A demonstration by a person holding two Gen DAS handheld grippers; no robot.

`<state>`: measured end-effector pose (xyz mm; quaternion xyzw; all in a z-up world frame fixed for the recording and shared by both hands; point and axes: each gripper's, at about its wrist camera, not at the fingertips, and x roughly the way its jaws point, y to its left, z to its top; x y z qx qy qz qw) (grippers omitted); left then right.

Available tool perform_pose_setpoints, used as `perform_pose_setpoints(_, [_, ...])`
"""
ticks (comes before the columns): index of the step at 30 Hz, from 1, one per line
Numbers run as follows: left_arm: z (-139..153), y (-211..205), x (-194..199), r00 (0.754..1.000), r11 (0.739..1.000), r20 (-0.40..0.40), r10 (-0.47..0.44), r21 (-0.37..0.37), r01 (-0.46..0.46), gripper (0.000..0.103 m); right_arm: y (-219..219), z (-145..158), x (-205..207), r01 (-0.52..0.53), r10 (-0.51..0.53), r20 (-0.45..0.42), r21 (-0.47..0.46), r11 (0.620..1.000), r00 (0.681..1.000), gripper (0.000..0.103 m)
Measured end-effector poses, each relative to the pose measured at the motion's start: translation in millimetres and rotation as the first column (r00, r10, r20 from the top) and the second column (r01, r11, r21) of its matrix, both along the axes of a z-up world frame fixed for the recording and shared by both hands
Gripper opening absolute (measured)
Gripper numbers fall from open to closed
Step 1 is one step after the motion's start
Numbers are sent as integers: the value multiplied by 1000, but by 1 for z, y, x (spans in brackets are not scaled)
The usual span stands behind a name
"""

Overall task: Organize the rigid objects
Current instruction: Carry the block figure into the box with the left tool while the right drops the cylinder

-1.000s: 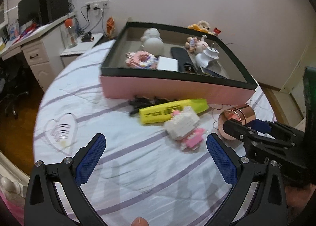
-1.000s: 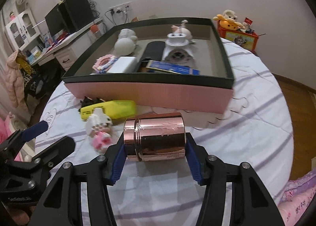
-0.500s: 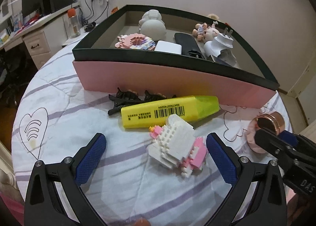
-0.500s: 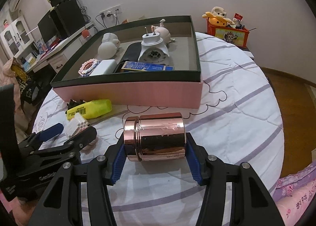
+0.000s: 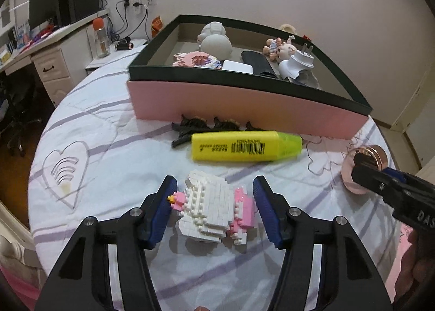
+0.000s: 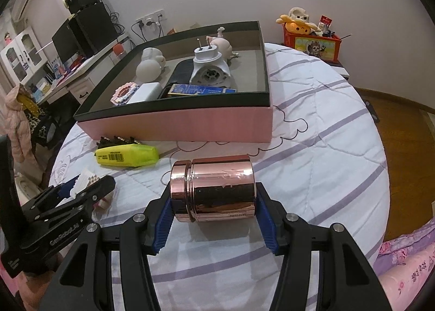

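A white and pink toy-brick figure [image 5: 212,210] lies on the bedspread between the blue pads of my left gripper [image 5: 214,183]. Its jaws are closing: the left pad meets a pink stud, and the right pad is a sliver off. In the right wrist view that gripper [image 6: 89,188] shows at the lower left. My right gripper [image 6: 213,196] is shut on a rose-gold metal canister [image 6: 217,185], held sideways above the bed. The canister's lid [image 5: 367,153] peeks in at the right of the left wrist view.
A pink box with a dark rim [image 5: 244,109] stands behind, holding a white figurine, a plug adapter, a doll and other items. A yellow highlighter [image 5: 239,146] and black hair clips [image 5: 201,124] lie against its front wall. A desk stands far left.
My left gripper dropped toward the brick figure, and its jaws went from wide apart to close around it. The right gripper drifted sideways with the canister still gripped.
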<state>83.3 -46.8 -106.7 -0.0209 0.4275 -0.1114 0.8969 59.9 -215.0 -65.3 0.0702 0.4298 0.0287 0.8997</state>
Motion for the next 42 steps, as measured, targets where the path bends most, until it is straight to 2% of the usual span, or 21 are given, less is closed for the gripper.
perform_pose_setpoints(2, [6, 7, -7, 1000, 1000, 2, -4, -4, 4, 59, 3, 3, -2, -3, 3, 3, -1, 1000, 1000, 56])
perform_pose_setpoints(3, [10, 11, -9, 1000, 1000, 5, -4, -8, 4, 54, 4, 5, -3, -5, 5, 6, 0, 1000, 1000, 56])
perform_pose_setpoints(14, [69, 23, -3, 992, 999, 116, -40, -30, 44, 54, 29, 44, 7, -62, 63, 75, -13, 998, 995, 56])
perform_pose_setpoints(18, [95, 21, 13, 983, 998, 176, -56, -31, 62, 54, 32, 64, 20, -64, 67, 110, -29, 998, 992, 56])
perform_pose_setpoints(22, [117, 13, 45, 973, 997, 223, -65, -32, 74, 54, 30, 82, 43, -56, 61, 141, -39, 998, 988, 56])
perform_pose_setpoints(27, [113, 0, 92, 975, 997, 210, -70, -17, 75, 54, 27, 85, 78, -41, 45, 128, -32, 999, 991, 56])
perform_pose_setpoints(34, [84, -12, 137, 985, 997, 158, -72, -5, 73, 54, 20, 57, 117, -9, 10, 54, -3, 1000, 998, 56])
perform_pose_setpoints(42, [62, -18, 154, 990, 997, 117, -75, 5, 75, 54, 22, 38, 133, -5, 5, 6, -13, 1000, 1000, 56])
